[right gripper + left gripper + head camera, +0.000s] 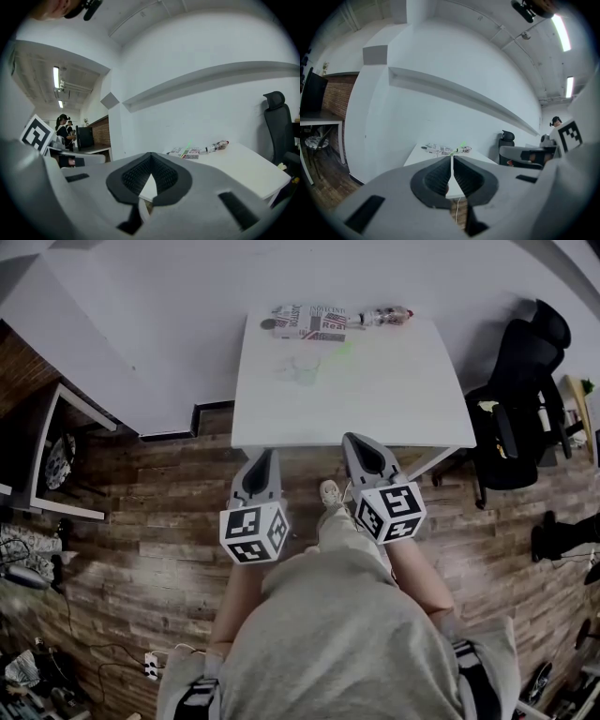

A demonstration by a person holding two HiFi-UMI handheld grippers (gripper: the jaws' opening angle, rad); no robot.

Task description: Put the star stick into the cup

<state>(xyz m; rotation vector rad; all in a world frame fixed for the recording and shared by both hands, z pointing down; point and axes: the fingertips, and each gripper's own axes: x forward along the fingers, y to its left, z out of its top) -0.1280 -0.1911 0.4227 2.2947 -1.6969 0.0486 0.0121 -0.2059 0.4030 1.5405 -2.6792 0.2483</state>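
Observation:
A clear cup [300, 368] stands on the white table [394, 399], toward its far left. A faint thin green stick [343, 351] lies just right of it; its star end is too small to make out. That green stick [462, 146] shows near the box in the left gripper view, and the green stick [188, 146] again in the right gripper view. My left gripper [265, 457] and right gripper [356, 442] hover at the table's near edge, both shut with nothing in them. The left gripper [452, 157] and right gripper [151, 154] point toward the table.
A printed box [309, 322] and a lying bottle [380, 317] sit along the table's far edge by the wall. A black office chair [520, 399] stands to the right. A dark-framed side table [56, 456] is at the left. People [63, 127] stand far off.

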